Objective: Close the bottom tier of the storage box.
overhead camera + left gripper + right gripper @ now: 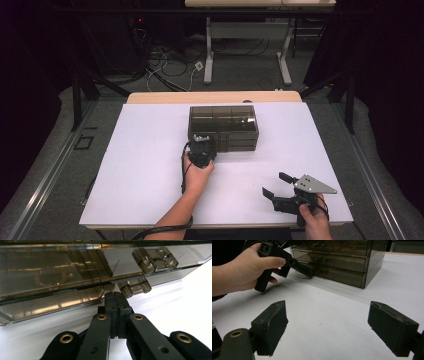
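The smoked drawer box [223,128] sits mid-surface, its front just ahead of the left gripper [115,297], whose fingers are pressed together at the knob [135,287] of the lower drawer [53,307]; whether they pinch it or merely touch it I cannot tell. All drawers look flush, so the pull seems only begun, judging by this. The left gripper view gives the knobs close up; the right gripper view shows the right gripper [335,327] with fingers spread wide, empty, well back over the white surface [145,170].
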Motion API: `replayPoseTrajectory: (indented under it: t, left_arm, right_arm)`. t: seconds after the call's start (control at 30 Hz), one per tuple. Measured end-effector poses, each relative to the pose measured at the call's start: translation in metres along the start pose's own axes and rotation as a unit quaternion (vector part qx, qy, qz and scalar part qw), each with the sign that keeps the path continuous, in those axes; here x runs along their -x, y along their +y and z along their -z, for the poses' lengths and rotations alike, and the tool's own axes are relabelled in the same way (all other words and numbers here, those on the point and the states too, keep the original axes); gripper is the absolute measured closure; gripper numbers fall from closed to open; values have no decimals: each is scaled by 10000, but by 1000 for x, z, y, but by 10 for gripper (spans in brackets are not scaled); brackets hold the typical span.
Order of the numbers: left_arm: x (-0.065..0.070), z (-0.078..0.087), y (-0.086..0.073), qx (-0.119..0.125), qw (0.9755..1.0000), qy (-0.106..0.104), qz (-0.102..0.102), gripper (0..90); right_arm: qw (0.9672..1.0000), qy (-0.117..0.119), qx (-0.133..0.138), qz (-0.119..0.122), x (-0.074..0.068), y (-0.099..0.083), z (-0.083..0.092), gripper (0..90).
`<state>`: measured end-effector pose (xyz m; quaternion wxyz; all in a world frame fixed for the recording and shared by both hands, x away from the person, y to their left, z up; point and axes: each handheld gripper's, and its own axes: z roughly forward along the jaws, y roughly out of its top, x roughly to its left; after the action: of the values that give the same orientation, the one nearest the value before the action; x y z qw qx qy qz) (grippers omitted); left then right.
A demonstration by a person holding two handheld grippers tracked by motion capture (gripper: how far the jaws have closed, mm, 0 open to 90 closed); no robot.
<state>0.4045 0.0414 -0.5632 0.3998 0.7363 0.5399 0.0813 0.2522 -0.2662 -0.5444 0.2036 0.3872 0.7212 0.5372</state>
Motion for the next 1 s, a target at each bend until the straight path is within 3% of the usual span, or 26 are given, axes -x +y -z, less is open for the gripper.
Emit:
replayPoseTrajectory:
  t: [0.8, 0.87, 0.9, 1.0]
  left_arm:
    - [1, -1, -1, 30, 10000, -54, -17, 870]
    - [0, 0, -1, 43, 10000, -51, -27, 860]
    - [0, 0, -1, 38, 10000, -41, -33, 855]
    - [0, 2, -1, 18, 10000, -45, -43, 845]
  right_arm:
    - [10000, -6, -25, 1, 2, -1, 0, 150]
    - [9999, -59, -119, 28, 2, 0, 0, 150]
    - [9999, -112, 18, 16, 1, -1, -2, 150]
    - [10000, -2, -49, -20, 1, -1, -1, 150]
